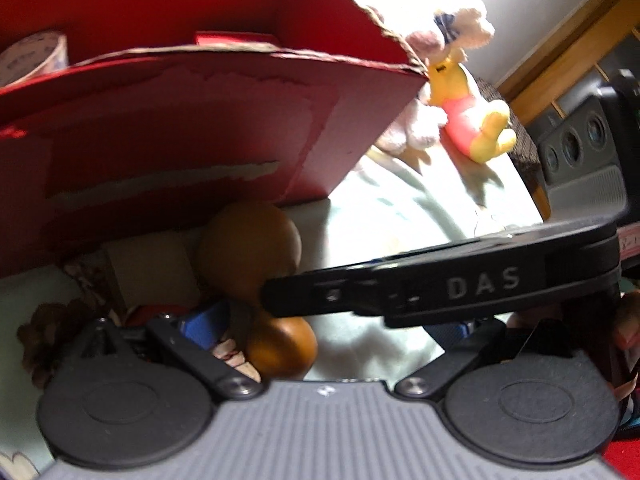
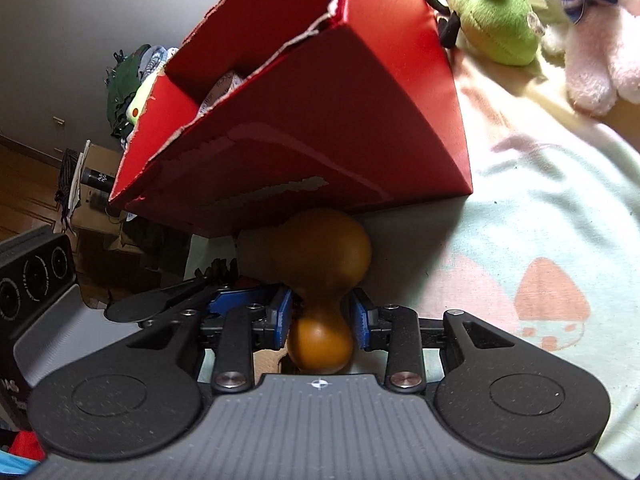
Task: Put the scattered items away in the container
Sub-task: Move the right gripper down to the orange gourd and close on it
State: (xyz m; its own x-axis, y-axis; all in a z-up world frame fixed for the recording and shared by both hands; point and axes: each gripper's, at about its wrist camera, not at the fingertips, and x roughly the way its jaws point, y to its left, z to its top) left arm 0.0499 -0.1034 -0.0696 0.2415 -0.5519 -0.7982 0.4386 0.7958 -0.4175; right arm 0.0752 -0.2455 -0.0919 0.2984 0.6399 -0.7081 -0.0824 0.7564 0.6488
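Observation:
A red cardboard box [image 1: 180, 128] with torn edges stands on the bed; it also shows in the right wrist view [image 2: 320, 120], with a tape roll [image 1: 32, 56] inside. A brown wooden gourd [image 2: 320, 276] lies right in front of the box. My right gripper [image 2: 322, 316] has its blue pads [image 2: 282, 316] on both sides of the gourd's narrow waist, closed on it. In the left wrist view the gourd [image 1: 256, 248] sits ahead, and the right gripper's black body [image 1: 440, 284] crosses from the right. My left gripper's fingertips are hidden behind clutter at lower left.
A yellow bear toy in a red shirt [image 1: 468, 108] and a pink plush [image 2: 592, 40] lie beyond the box, with a green plush [image 2: 496, 12] beside them. A pale printed blanket [image 2: 540, 220] covers the bed. Brown pinecone-like items [image 1: 44, 332] lie at left.

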